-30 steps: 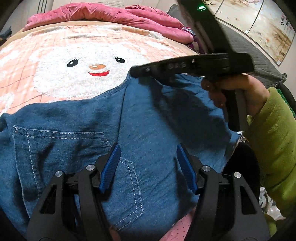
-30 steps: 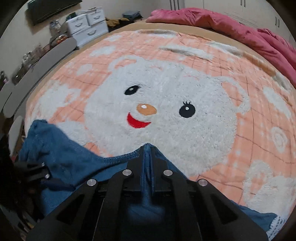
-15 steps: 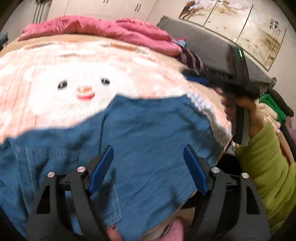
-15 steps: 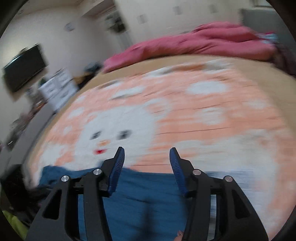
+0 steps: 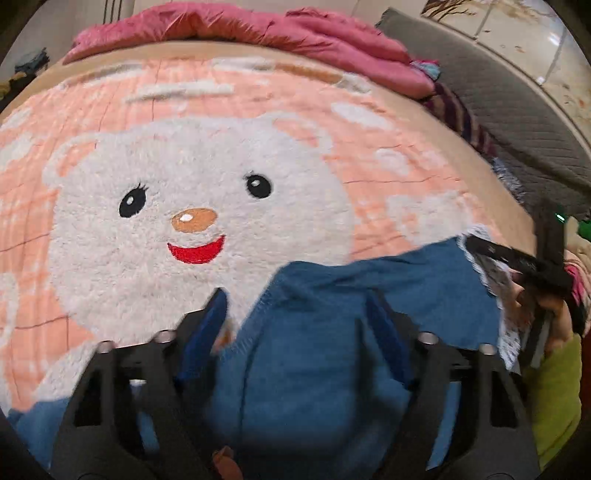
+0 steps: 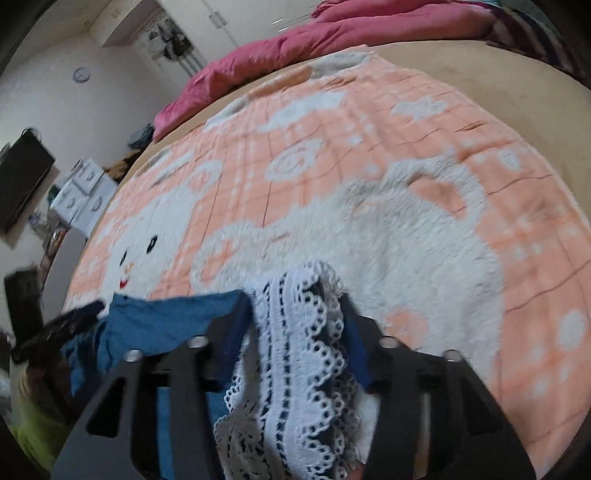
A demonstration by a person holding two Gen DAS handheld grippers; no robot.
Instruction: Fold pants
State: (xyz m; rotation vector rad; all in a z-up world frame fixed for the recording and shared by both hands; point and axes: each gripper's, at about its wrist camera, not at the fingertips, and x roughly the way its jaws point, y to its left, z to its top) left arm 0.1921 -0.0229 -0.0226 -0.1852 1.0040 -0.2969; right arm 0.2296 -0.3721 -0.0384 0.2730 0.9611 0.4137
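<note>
The blue denim pants (image 5: 314, 354) lie at the near edge of the bed, with a white lace hem (image 6: 299, 354) at one leg end. My left gripper (image 5: 295, 328) is open, its blue pads astride a raised fold of denim. My right gripper (image 6: 295, 325) is open, the lace hem lying between its fingers; it also shows at the right of the left wrist view (image 5: 517, 266). The left gripper shows at the left edge of the right wrist view (image 6: 62, 325).
The pants rest on an orange and white plush blanket with a bear face (image 5: 192, 221). A pink quilt (image 5: 240, 26) is heaped at the far side. A grey headboard (image 5: 517, 110) runs along the right. White drawers (image 6: 81, 192) stand beyond the bed.
The right gripper, shut on a denim fold a second ago, has opened and moved to the lace hem. The left gripper has shifted left along the pants. Both views have swung.
</note>
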